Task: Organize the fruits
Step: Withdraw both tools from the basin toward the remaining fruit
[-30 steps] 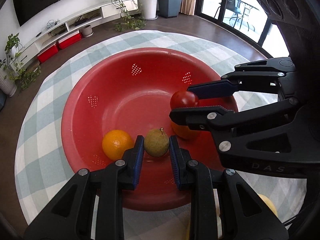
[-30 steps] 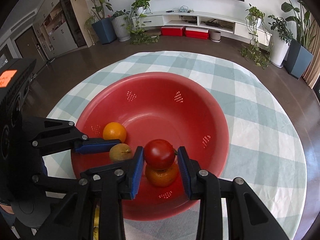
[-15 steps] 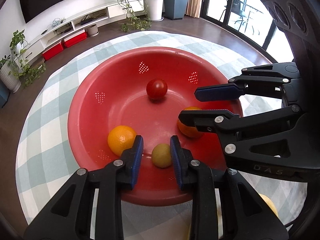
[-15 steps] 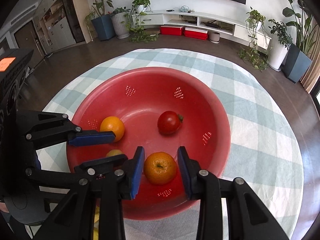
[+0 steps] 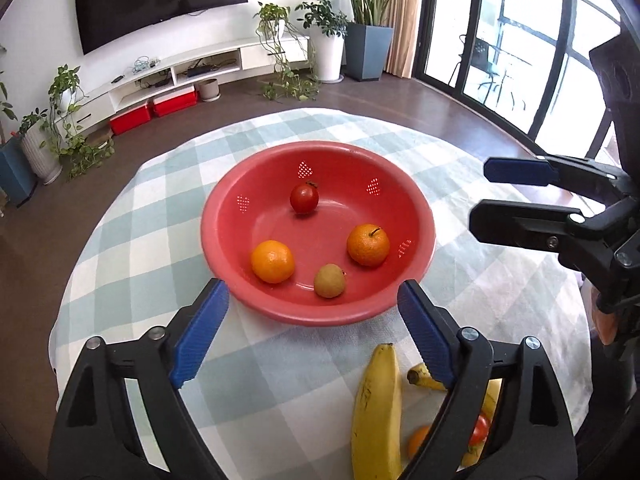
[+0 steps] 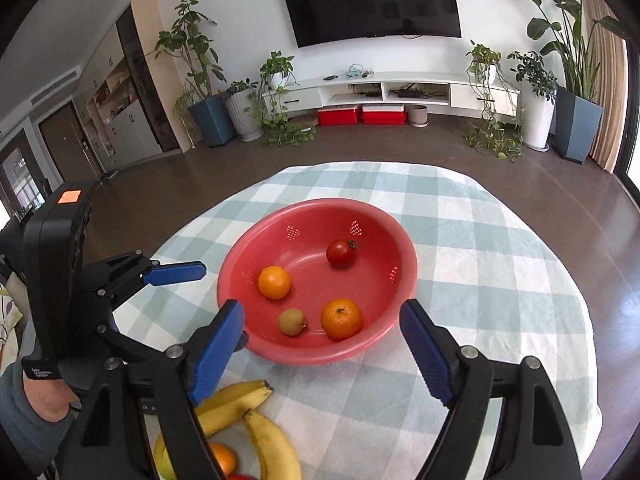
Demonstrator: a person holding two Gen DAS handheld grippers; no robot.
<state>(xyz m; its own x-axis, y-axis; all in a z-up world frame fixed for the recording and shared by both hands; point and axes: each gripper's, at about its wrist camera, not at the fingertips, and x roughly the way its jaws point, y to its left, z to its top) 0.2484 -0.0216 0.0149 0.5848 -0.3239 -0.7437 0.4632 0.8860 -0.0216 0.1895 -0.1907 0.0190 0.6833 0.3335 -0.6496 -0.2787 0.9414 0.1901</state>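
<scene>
A red bowl (image 5: 224, 248) (image 6: 404, 280) sits on the checked tablecloth. It holds a red tomato (image 5: 304, 198) (image 6: 340, 252), two oranges (image 5: 273, 261) (image 5: 368, 245) and a small brown-green fruit (image 5: 329, 280) (image 6: 292, 321). My left gripper (image 5: 312, 316) is wide open and empty, just in front of the bowl's near rim. My right gripper (image 6: 322, 342) is wide open and empty, also in front of the bowl. Bananas (image 5: 376, 412) (image 6: 272, 444), an orange (image 6: 222, 458) and a red fruit (image 5: 480, 430) lie on the cloth below the grippers.
The round table's edge (image 6: 588, 360) drops to a dark floor on all sides. The right gripper shows at the right of the left wrist view (image 5: 516, 190). The left gripper shows at the left of the right wrist view (image 6: 160, 292).
Both grippers let go of their fruits in the bowl, opened wide and drew back and up. The tomato rolled to the bowl's far side. The fruits on the cloth came into view.
</scene>
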